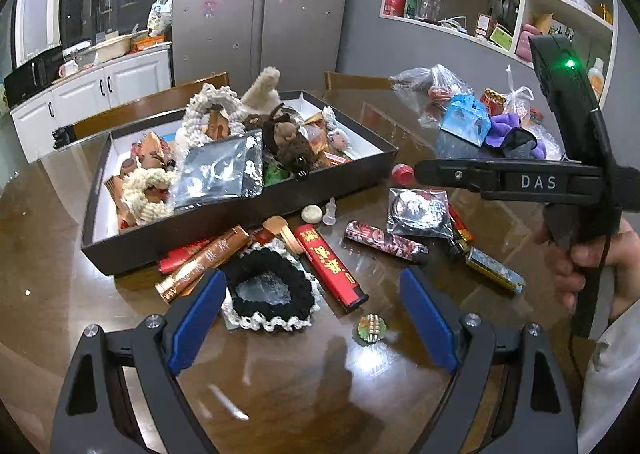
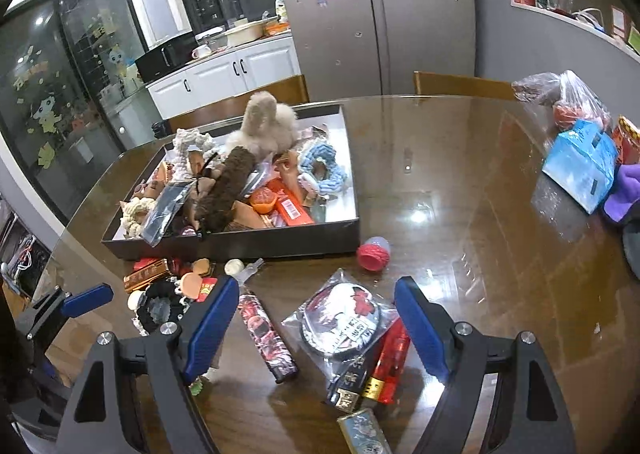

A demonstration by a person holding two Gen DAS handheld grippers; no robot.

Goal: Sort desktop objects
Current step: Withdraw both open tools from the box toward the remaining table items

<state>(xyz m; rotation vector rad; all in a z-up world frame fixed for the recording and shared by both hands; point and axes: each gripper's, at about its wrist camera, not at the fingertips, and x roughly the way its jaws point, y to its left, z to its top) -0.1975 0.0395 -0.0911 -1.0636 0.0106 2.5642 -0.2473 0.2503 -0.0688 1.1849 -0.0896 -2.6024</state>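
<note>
Hand-held gripper (image 1: 312,318) before toy-crammed box (image 1: 240,221)

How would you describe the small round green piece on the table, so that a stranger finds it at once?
Start at the long dark box on the brown table. Before it lies a black crocheted ring. The green piece sits alone just right of that ring: a tiny scalloped disc, much smaller than the red lighter beside it.

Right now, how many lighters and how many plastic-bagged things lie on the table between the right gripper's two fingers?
Lighters: 4 (floral lighter, red lighter, black-and-gold lighter, blue-and-gold lighter)
Bagged round item: 1
Total: 5
</note>
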